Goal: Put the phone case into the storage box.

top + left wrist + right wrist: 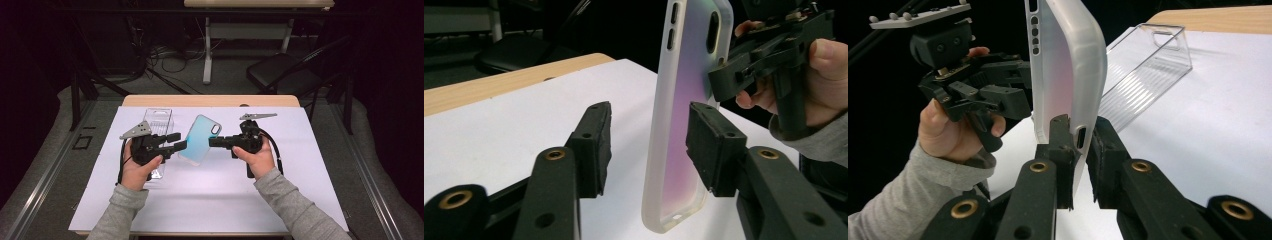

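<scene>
A translucent light-blue phone case (200, 139) hangs tilted above the white sheet, between my two grippers. My right gripper (216, 142) is shut on the case's edge; in the right gripper view its two pads pinch the rim of the case (1068, 65) beside the port cutout. My left gripper (179, 144) is open with the case (679, 125) standing between its jaws. One pad (594, 145) is well apart from the case, while the other pad (711, 150) sits close against its back. The right gripper (724, 82) also holds the case near its camera hole.
A clear plastic package (157, 125) lies on the white sheet (225, 190) under and behind my left hand, seen as a ribbed tray (1148, 70) in the right gripper view. Beyond the wooden table edge (210, 100) stand a black chair (280, 70) and another table's leg (207, 50).
</scene>
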